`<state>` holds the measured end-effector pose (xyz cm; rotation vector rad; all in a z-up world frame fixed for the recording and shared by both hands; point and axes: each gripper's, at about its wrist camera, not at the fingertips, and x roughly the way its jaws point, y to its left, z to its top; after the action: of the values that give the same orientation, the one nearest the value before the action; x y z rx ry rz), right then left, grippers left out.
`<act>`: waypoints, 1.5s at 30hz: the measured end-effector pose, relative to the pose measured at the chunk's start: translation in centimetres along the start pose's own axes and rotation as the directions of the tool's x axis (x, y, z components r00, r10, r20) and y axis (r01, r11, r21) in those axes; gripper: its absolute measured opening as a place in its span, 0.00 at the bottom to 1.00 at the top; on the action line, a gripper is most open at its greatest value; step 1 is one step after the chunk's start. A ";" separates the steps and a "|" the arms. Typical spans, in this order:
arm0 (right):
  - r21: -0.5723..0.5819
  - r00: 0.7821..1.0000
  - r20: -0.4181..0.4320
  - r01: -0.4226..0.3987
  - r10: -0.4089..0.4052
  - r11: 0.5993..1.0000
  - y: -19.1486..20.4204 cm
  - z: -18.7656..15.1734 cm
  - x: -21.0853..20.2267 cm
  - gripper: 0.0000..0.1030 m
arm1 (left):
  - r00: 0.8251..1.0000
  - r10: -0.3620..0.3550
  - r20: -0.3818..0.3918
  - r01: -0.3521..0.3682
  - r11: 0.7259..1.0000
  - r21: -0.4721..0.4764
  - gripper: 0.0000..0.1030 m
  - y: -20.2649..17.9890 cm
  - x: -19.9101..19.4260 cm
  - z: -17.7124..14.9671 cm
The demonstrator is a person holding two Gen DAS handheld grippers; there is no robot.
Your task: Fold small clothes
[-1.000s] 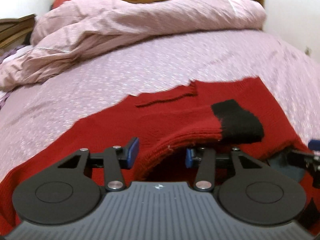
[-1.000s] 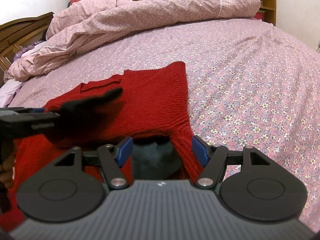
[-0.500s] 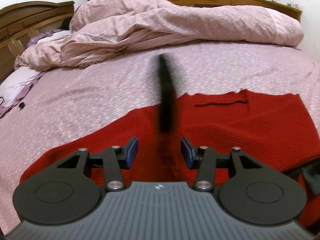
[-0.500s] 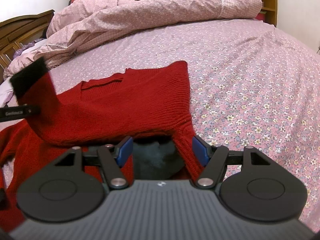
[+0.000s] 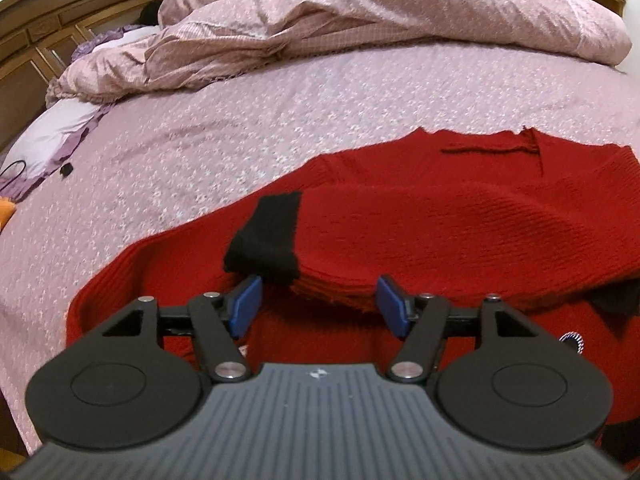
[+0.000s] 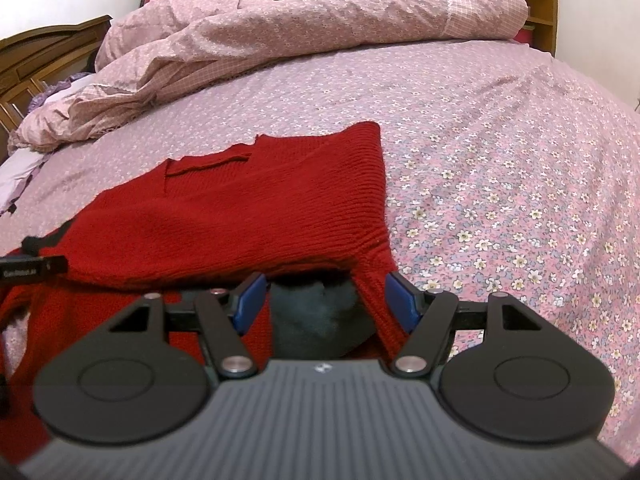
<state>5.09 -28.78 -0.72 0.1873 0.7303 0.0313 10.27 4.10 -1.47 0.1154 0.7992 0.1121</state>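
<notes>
Ribbed red knit sweater [image 6: 248,216] on matt floral cotton bedsheet [image 6: 500,168].

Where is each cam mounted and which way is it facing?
Left wrist: on the left claw, low over the bed, facing the headboard; its open fingers frame the red sweater and black cuff.
Right wrist: on the right claw, facing the same way; open fingers straddle the sweater's right edge; the left claw's tip shows at frame left.
Shared: sweater, bed, rumpled duvet.
</notes>
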 end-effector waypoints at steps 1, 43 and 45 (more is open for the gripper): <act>-0.001 1.000 -0.001 0.000 0.000 1.000 0.0 0.0 0.0 0.66 | 1.000 0.004 -0.004 -0.004 1.000 0.000 0.67 0.1 0.0 -0.1; -0.044 0.999 0.042 -0.019 0.020 0.999 -1.3 6.4 3.4 0.65 | 0.994 -0.102 -0.034 0.097 0.988 -0.122 0.68 6.0 6.6 4.9; -0.032 0.999 0.031 -0.017 0.018 0.999 -1.7 7.0 4.4 0.65 | 0.993 -0.108 -0.038 0.102 0.987 -0.127 0.68 6.2 7.1 4.9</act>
<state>13.00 -31.16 1.20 0.1634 0.6963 0.0568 18.38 10.98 -2.24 -0.0479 0.8388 0.0651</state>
